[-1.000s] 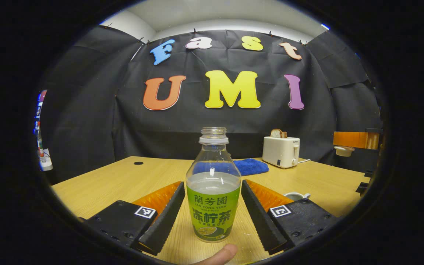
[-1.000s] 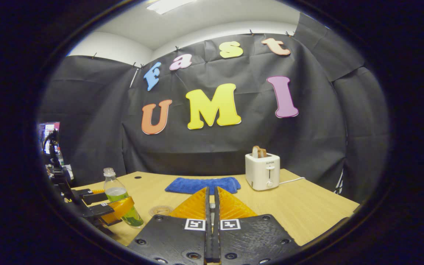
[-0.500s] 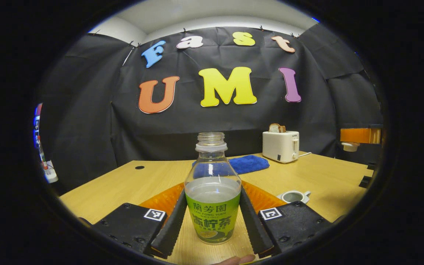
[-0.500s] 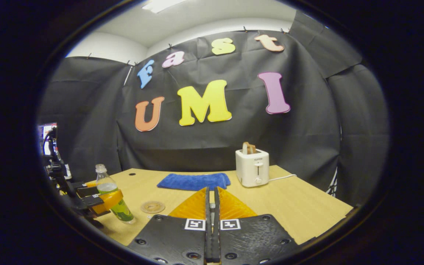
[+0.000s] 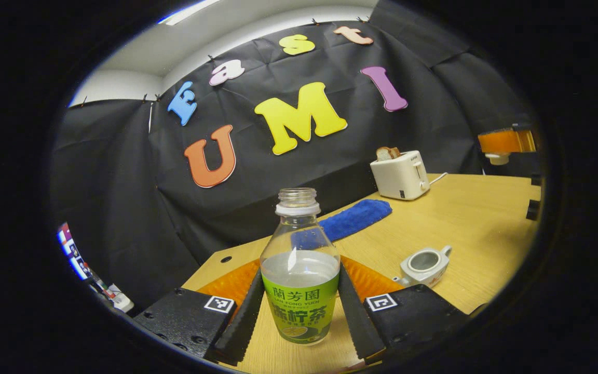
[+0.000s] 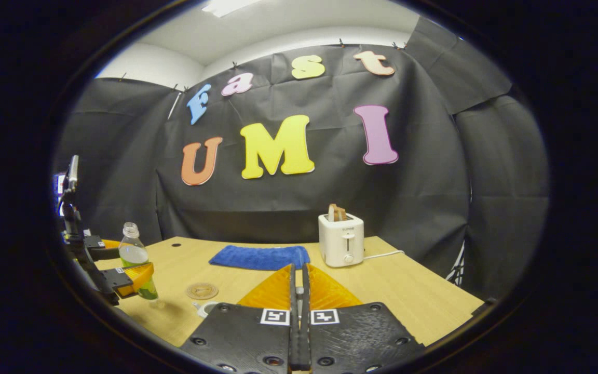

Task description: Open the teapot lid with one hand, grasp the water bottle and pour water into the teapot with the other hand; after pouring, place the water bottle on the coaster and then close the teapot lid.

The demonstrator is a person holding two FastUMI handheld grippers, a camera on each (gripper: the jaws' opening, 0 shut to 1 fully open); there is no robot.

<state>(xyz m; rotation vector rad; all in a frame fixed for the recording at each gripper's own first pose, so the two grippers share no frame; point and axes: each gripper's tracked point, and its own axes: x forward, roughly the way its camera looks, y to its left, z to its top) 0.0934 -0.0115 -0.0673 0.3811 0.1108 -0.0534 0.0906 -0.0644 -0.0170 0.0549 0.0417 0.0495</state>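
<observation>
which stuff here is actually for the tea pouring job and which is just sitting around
For the job:
- water bottle, uncapped, gripped by the left tool
- teapot, lid off
- lid, seemingly the pale piece held up at far right
- coaster
- right tool, closed

Just lying about:
- toaster with bread
- blue cloth
- table

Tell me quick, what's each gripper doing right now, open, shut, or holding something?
Left gripper: shut on the water bottle, lifted off the table.
Right gripper: jaws shut; in the left gripper view it holds the teapot lid.
</observation>
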